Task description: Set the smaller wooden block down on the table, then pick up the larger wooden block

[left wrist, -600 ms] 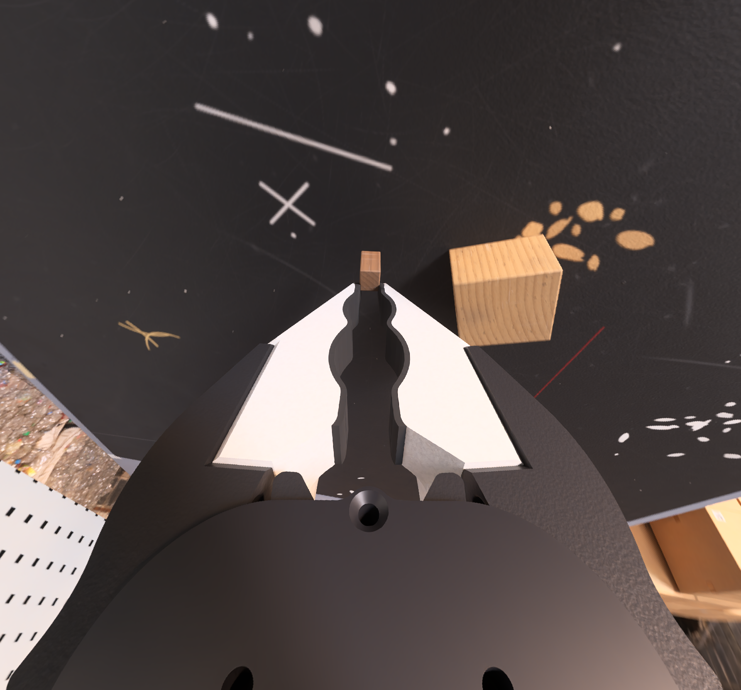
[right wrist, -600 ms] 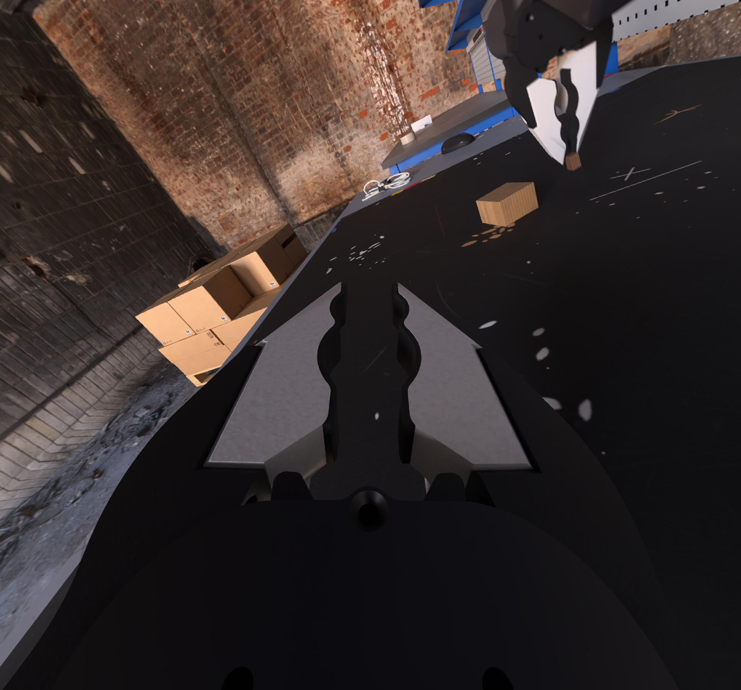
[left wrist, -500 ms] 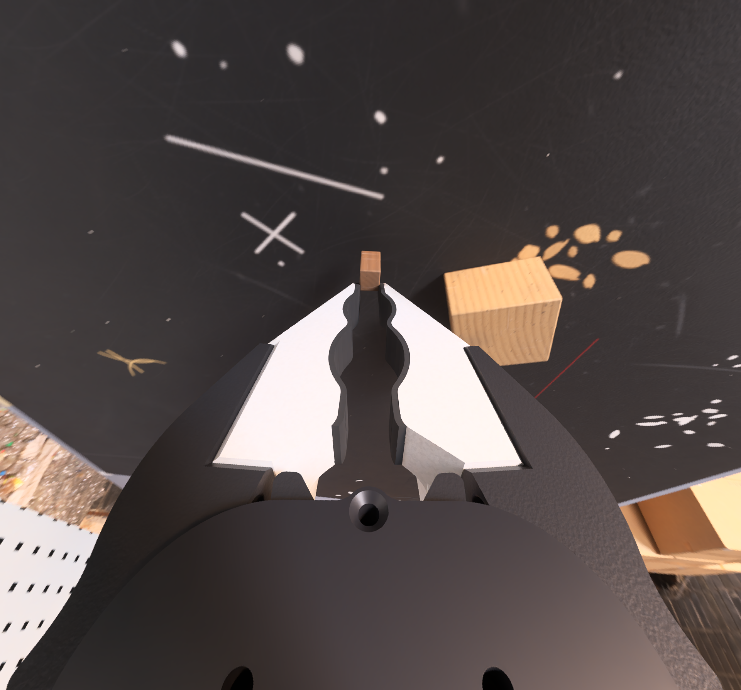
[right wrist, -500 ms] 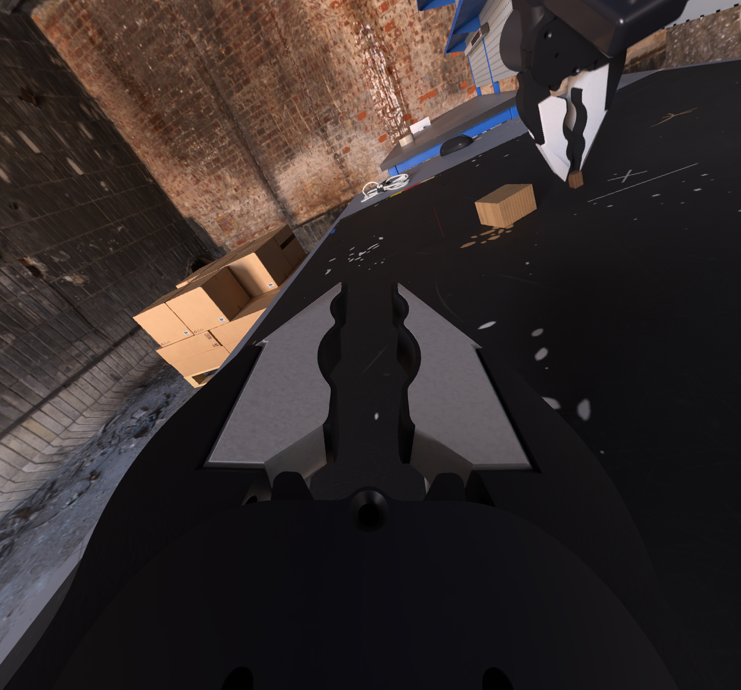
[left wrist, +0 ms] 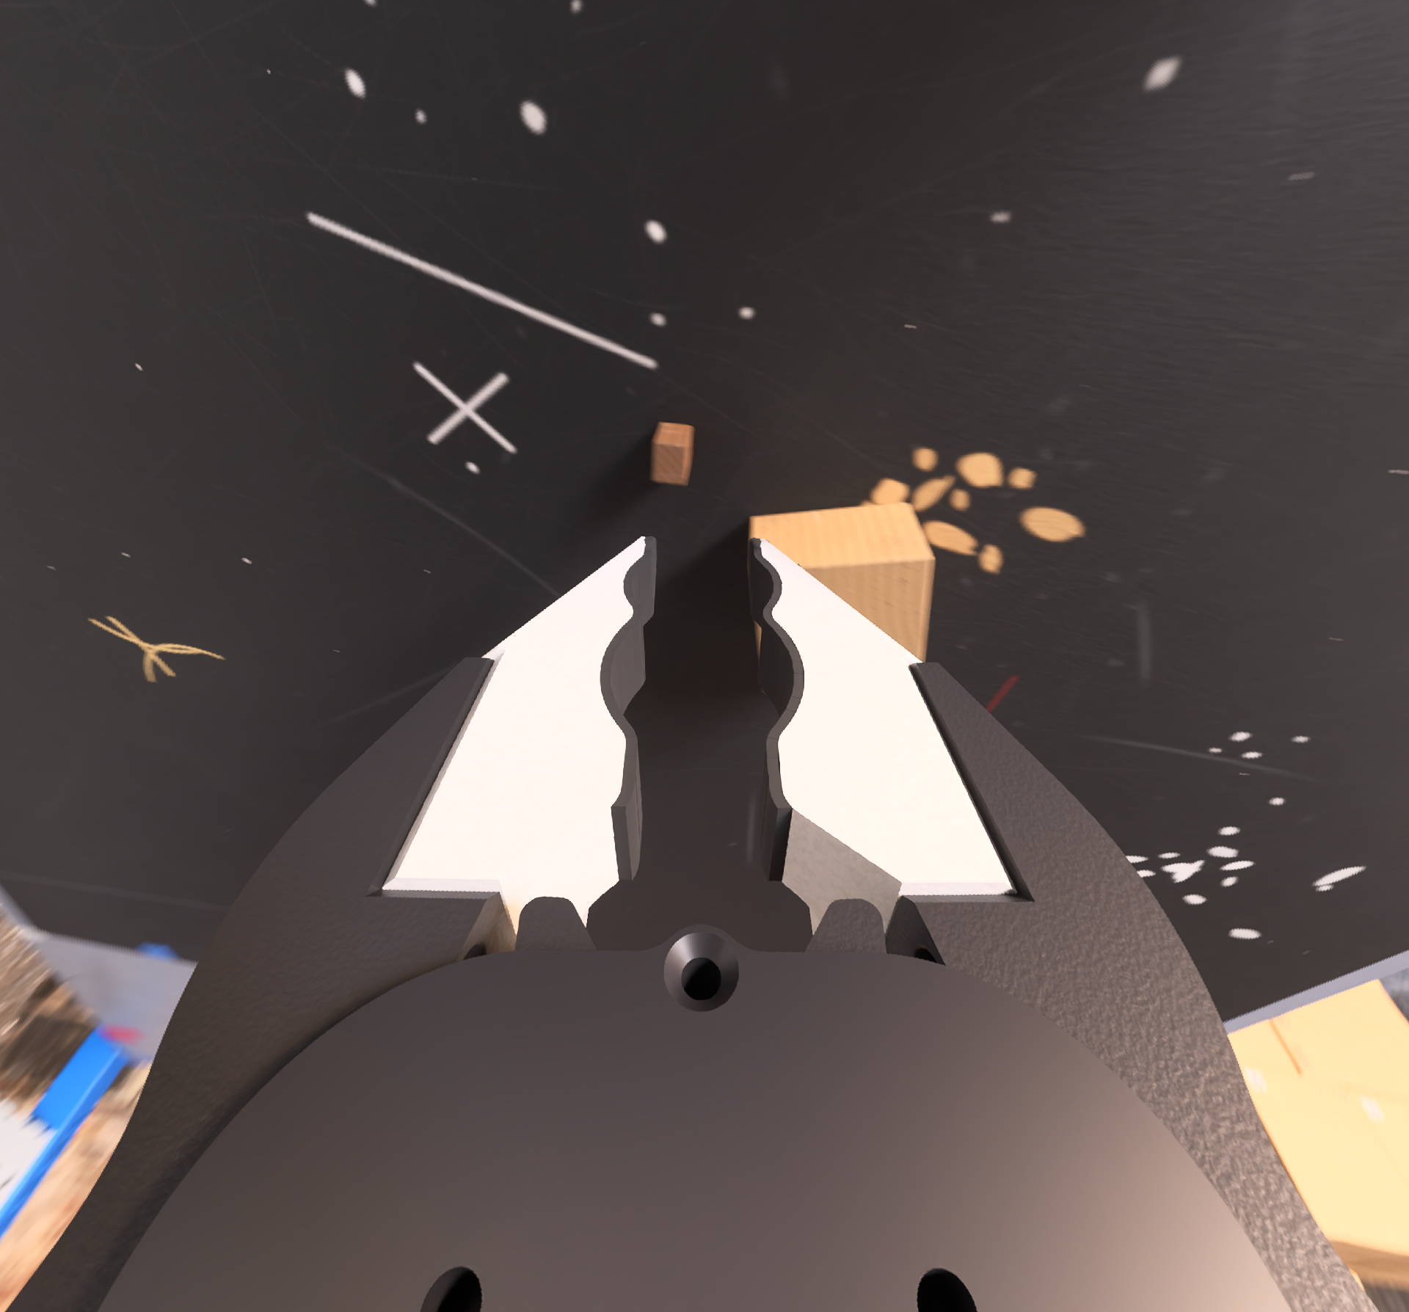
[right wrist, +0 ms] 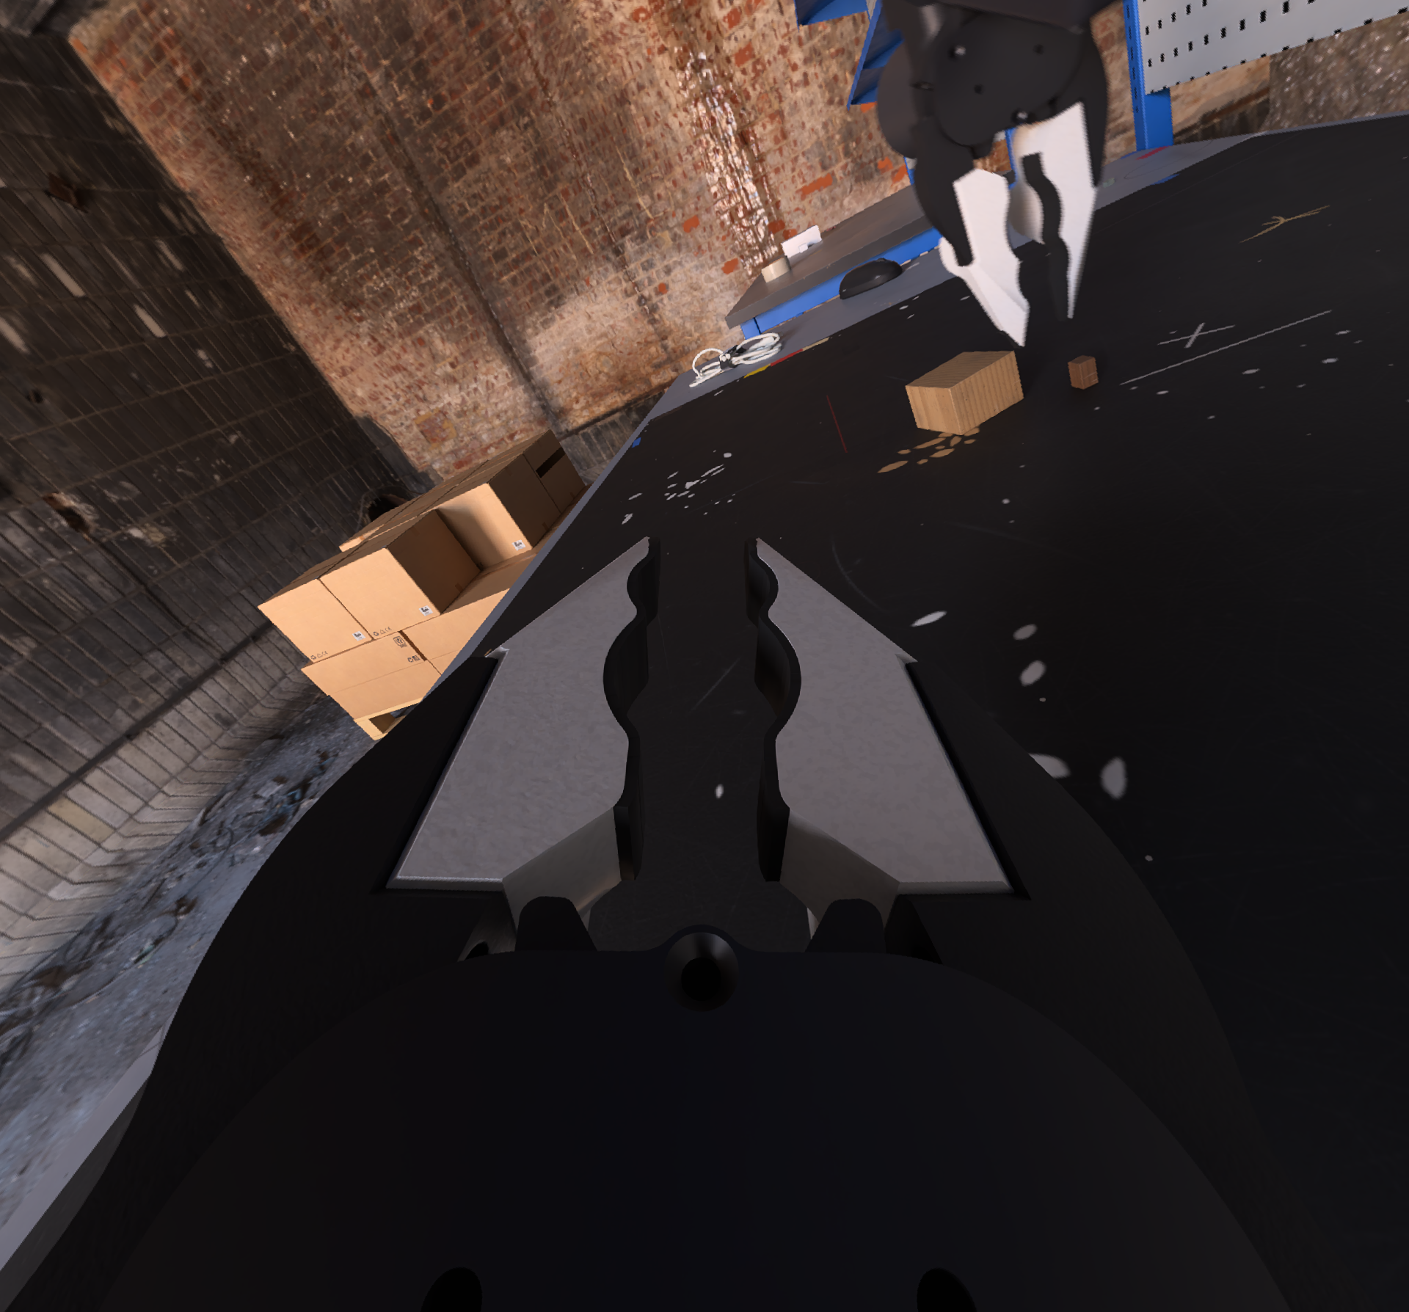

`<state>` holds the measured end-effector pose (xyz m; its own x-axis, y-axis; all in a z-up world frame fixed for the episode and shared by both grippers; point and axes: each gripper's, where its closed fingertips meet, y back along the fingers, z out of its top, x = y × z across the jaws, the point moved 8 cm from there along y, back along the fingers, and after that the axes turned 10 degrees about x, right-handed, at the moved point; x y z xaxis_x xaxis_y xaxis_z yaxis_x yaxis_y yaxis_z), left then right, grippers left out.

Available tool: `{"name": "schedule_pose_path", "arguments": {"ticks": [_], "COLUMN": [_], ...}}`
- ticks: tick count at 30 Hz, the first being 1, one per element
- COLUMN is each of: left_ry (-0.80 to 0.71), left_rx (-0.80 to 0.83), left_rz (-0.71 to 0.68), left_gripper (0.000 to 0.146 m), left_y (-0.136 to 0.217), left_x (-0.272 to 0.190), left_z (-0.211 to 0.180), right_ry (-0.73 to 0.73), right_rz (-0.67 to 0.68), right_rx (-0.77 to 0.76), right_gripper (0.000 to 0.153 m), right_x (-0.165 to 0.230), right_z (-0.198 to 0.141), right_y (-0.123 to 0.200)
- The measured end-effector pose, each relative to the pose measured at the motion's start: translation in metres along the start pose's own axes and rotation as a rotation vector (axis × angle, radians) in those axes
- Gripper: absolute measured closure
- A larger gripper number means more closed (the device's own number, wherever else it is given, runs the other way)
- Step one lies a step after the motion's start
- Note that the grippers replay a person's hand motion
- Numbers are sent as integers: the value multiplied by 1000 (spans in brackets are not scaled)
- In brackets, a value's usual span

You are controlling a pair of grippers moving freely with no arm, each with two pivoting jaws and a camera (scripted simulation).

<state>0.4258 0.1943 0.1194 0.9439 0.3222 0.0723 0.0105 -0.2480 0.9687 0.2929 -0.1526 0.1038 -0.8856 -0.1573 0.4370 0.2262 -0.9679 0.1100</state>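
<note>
Larger wooden block [left wrist: 869, 574] | judged light, rigid, grippable across flat sides | left gripper [left wrist: 700, 551] fingers parted, empty | smaller wooden block [left wrist: 672, 453] rested on table [left wrist: 991, 132]

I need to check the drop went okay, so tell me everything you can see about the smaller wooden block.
The smaller wooden block is a tiny cuboid of reddish-brown wood, darker than the larger wooden block beside it. It stands on the black table, resting on one face, with nothing gripping it. The left gripper is open and clear of it, pulled back above. It sits just past a white chalk cross, apart from the larger block. In the right wrist view it shows as a small brown cube.
</note>
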Motion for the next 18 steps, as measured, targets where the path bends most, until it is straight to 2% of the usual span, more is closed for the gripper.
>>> {"name": "schedule_pose_path", "arguments": {"ticks": [3, 6, 8, 12, 18], "left_ry": [12, 45, 78, 125, 134], "left_rx": [-112, -74, -41, -117, -136], "left_rz": [-51, -70, -53, -89, -128], "left_gripper": [115, 90, 79, 83, 91], "left_y": [7, -8, -19, -27, -35], "left_x": [-20, -34, -37, -38, -37], "left_z": [-21, -35, -40, -40, -40], "right_ry": [-3, -8, -9, -11, -12], "right_rz": [4, 11, 12, 11, 10], "right_rx": [-1, 5, 9, 9, 6], "right_gripper": [131, 131, 131, 131, 130], "right_x": [0, -1, -1, -1, -1], "right_z": [0, 0, 0, 0, 0], "right_y": [0, -1, -1, -1, -1]}}
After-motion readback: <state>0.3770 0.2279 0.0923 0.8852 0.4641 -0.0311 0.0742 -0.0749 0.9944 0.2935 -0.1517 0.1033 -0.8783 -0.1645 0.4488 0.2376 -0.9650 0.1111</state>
